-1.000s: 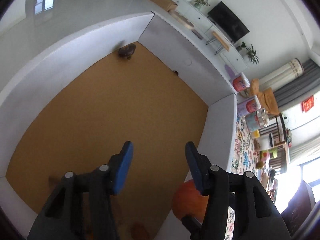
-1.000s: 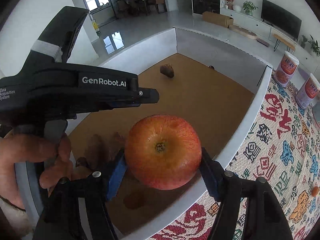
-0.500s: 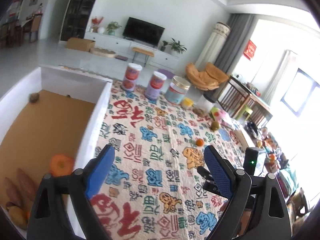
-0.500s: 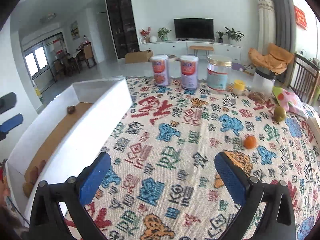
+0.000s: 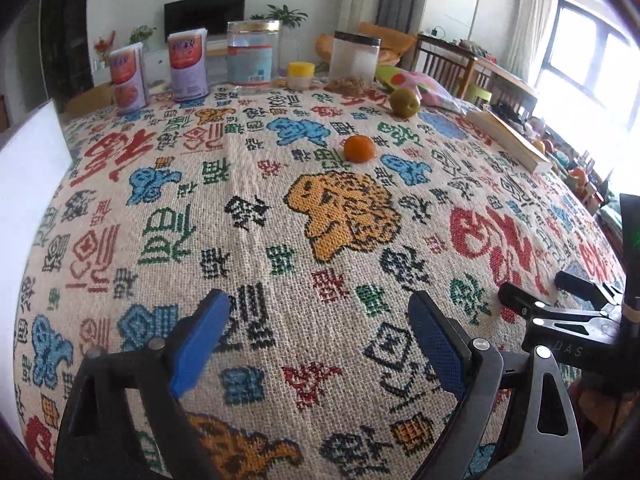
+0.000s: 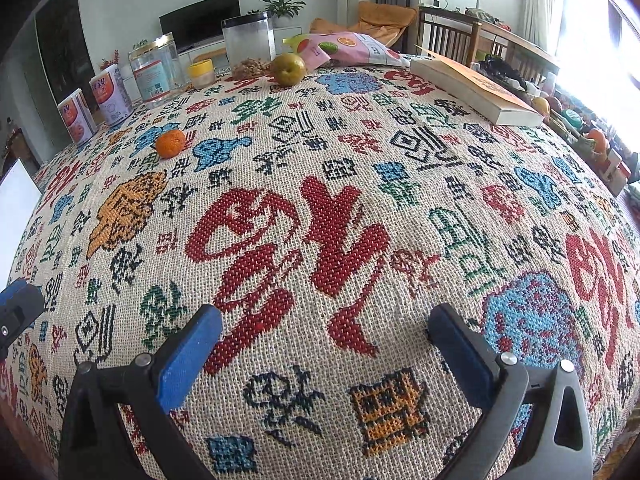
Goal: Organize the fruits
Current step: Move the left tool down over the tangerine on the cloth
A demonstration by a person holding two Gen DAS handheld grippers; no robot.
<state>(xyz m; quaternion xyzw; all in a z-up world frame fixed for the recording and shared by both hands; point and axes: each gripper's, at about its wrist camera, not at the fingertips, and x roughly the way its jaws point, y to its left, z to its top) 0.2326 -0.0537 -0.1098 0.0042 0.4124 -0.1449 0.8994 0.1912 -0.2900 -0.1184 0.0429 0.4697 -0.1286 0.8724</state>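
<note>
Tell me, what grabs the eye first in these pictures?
The busy tablecloth with bold red, blue and orange woven figures fills both views. On it sit a small orange near the middle and a green fruit farther back by the jars. Low in each view, blue-padded grippers, left and right, hover open and empty.

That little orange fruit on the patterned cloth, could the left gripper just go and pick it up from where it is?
Probably yes. The left gripper is open and empty, and only bare tablecloth lies between it and the tangerine. Nothing stands close beside the fruit; the green pear sits well behind it.
</note>
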